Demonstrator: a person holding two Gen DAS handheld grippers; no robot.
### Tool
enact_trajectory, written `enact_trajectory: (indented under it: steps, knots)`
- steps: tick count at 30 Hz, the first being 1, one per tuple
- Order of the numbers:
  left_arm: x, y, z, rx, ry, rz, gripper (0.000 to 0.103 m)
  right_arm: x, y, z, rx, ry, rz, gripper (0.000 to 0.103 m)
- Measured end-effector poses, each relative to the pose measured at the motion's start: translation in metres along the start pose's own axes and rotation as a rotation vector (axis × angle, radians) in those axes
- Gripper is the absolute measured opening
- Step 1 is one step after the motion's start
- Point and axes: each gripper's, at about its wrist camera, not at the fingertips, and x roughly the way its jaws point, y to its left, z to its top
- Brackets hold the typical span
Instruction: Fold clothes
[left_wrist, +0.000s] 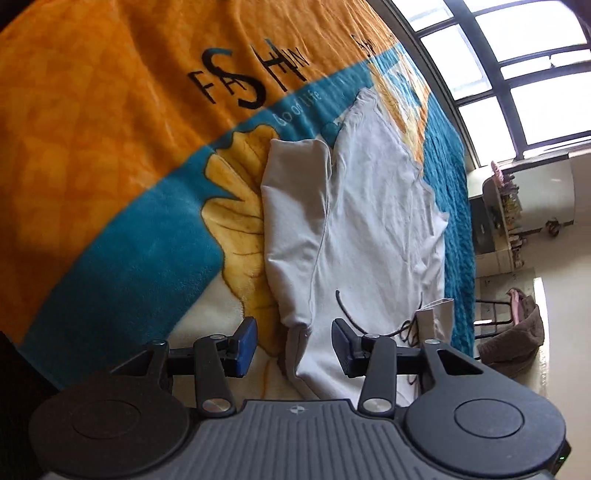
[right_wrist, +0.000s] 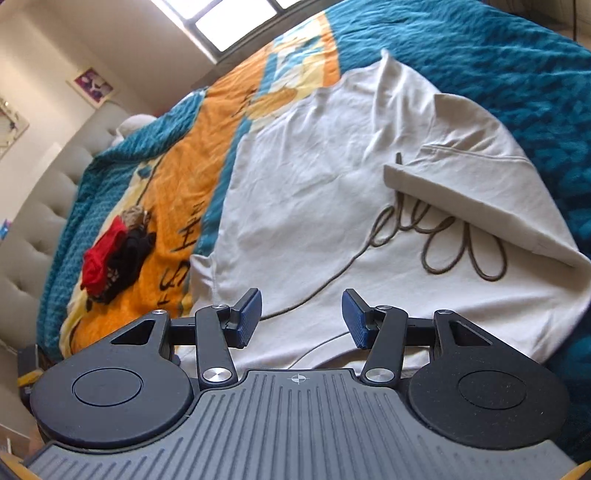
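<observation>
Cream cloth fills the middle of both views: a pale shirt lies spread on the blanket that covers the bed. One sleeve is folded in over the brown loopy writing and hides part of it, so the word cannot be read.

The right gripper hangs low over the near part of the shirt. Its jaws are wide apart with nothing between them.

The left gripper points along the shirt from one end. Its jaws are also wide and hold nothing, with an edge of the shirt lying below the gap.

A red and black pile of clothes sits well apart on the orange part of the blanket. The bottom edge of the shirt is hidden behind the right gripper.
</observation>
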Motion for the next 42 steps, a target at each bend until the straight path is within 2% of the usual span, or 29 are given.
enact_trajectory:
  steps: [2,6,8,10,14,17,18,20,22,23,25,30,31,32,34,35,38,42]
  knots:
    - [0.008,0.005,-0.001,-0.059,-0.006,-0.054,0.045,0.017,0.003,-0.004,-0.031,0.026,0.0,0.055]
    - [0.036,0.012,0.002,-0.158,-0.027,-0.132,0.047,0.025,-0.003,-0.009,-0.027,0.039,-0.008,0.054]
    - [0.046,0.013,0.006,-0.207,-0.056,-0.146,0.047,0.03,-0.006,-0.012,-0.025,0.045,-0.012,0.053]
    - [0.047,0.012,0.013,-0.232,-0.116,-0.17,0.047,0.034,-0.008,-0.014,-0.023,0.051,-0.015,0.051]
    - [0.026,0.01,0.023,-0.224,-0.345,-0.152,0.044,0.043,-0.014,-0.02,-0.019,0.063,-0.023,0.05]
    - [0.008,0.004,0.028,-0.153,-0.441,-0.178,0.026,0.049,-0.018,-0.023,-0.016,0.072,-0.029,0.05]
    - [0.007,-0.001,0.03,-0.12,-0.418,-0.149,0.024,0.051,-0.019,-0.025,-0.015,0.075,-0.031,0.05]
    - [0.006,-0.008,0.032,-0.073,-0.366,-0.073,0.024,0.053,-0.021,-0.026,-0.007,0.076,-0.032,0.05]
    - [0.006,-0.011,0.028,-0.031,-0.338,0.034,0.029,0.053,-0.02,-0.026,-0.006,0.075,-0.033,0.05]
    - [0.006,-0.012,0.025,-0.001,-0.332,0.089,0.036,0.053,-0.019,-0.026,-0.01,0.075,-0.035,0.05]
    - [0.011,-0.012,0.026,0.047,-0.297,0.147,0.04,0.053,-0.019,-0.026,-0.012,0.074,-0.034,0.05]
    - [0.033,-0.001,0.031,0.035,-0.21,0.129,0.041,0.053,-0.022,-0.025,0.01,0.08,-0.027,0.05]
    - [0.038,0.0,0.033,0.04,-0.196,0.146,0.04,0.053,-0.022,-0.025,0.011,0.08,-0.027,0.05]
    - [0.044,0.001,0.033,0.044,-0.191,0.158,0.038,0.053,-0.022,-0.025,0.013,0.08,-0.027,0.05]
    - [0.052,-0.006,0.035,0.1,-0.18,0.173,0.018,0.053,-0.022,-0.025,0.016,0.08,-0.026,0.05]
    - [0.054,-0.009,0.036,0.123,-0.18,0.174,0.0,0.053,-0.022,-0.025,0.018,0.08,-0.026,0.05]
    - [0.048,-0.033,0.028,0.265,-0.257,0.212,0.0,0.053,-0.023,-0.025,0.024,0.081,-0.025,0.05]
    - [0.05,-0.084,0.001,0.57,-0.344,0.232,0.0,0.052,-0.024,-0.025,0.028,0.079,-0.021,0.05]
